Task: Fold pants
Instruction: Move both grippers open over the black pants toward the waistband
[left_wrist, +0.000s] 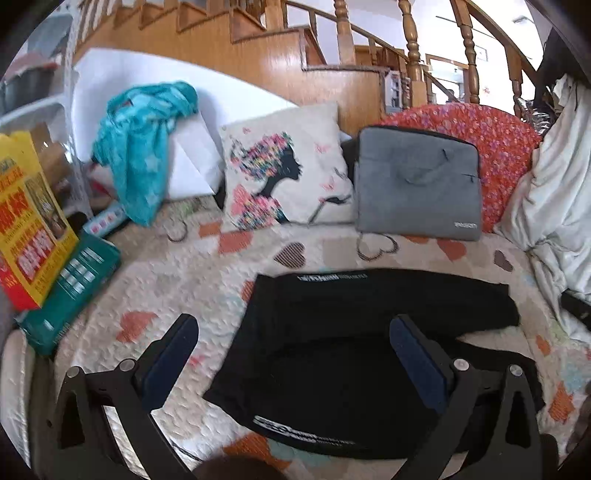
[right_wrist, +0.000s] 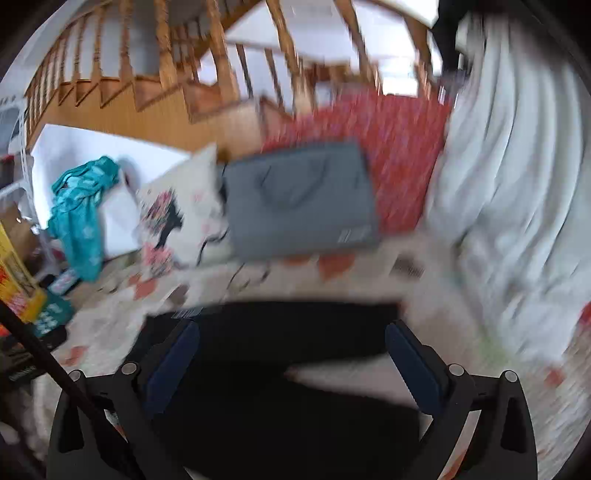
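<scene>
Black pants (left_wrist: 351, 343) lying flat on a quilted bedspread with heart patches (left_wrist: 177, 273) — already doubled over, so two layers show. Upper layer runs along the far side, its end tapering to the right; lower layer spreads wider toward the camera. White printed lettering on the far left edge and again on the near hem. A pale gap of quilt shows between the layers on the right. Right wrist view is blurred — same pants (right_wrist: 288, 369), dark, flat.

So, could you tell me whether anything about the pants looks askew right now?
Yes: the black pants are not lying flat and square. Their two legs splay apart on the quilt, leaving a gap between them.
</scene>
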